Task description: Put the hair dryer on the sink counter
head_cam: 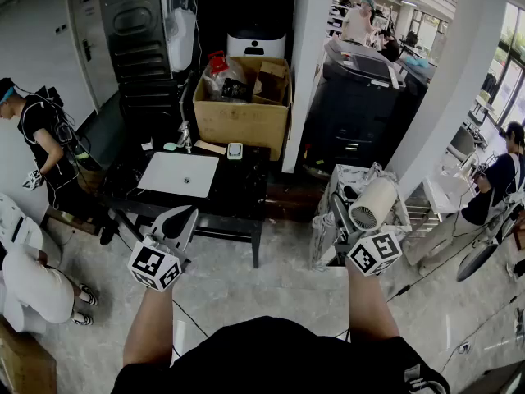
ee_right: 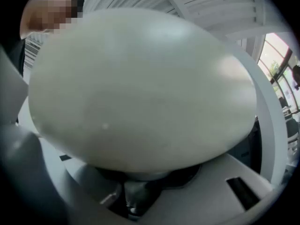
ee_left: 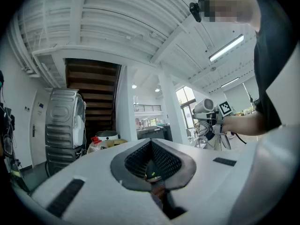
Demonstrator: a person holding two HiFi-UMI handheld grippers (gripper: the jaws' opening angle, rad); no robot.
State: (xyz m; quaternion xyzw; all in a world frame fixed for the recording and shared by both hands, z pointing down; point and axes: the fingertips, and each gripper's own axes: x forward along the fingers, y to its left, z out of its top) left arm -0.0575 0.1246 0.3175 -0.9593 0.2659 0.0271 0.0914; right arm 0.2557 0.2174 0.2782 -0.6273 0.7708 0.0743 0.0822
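Observation:
The white hair dryer (head_cam: 373,204) is held up in the air at the right of the head view, its round grille end facing me. My right gripper (head_cam: 354,217) is shut on it from below. In the right gripper view the dryer's pale rounded body (ee_right: 140,88) fills almost the whole picture above the jaws of the right gripper (ee_right: 138,177). My left gripper (head_cam: 175,222) hovers at the lower left over the floor, shut with nothing in it. Its jaws meet in the left gripper view (ee_left: 152,162), where the hair dryer (ee_left: 204,107) shows far right. I see no sink counter.
A black low table (head_cam: 238,189) with a white flat board (head_cam: 179,174) stands ahead, and a cardboard box (head_cam: 244,113) sits behind it. A white pillar (head_cam: 310,64) rises in the middle. A wire rack with plastic wrap (head_cam: 340,189) stands below the dryer. People stand or crouch at the left (head_cam: 45,142) and right (head_cam: 496,179).

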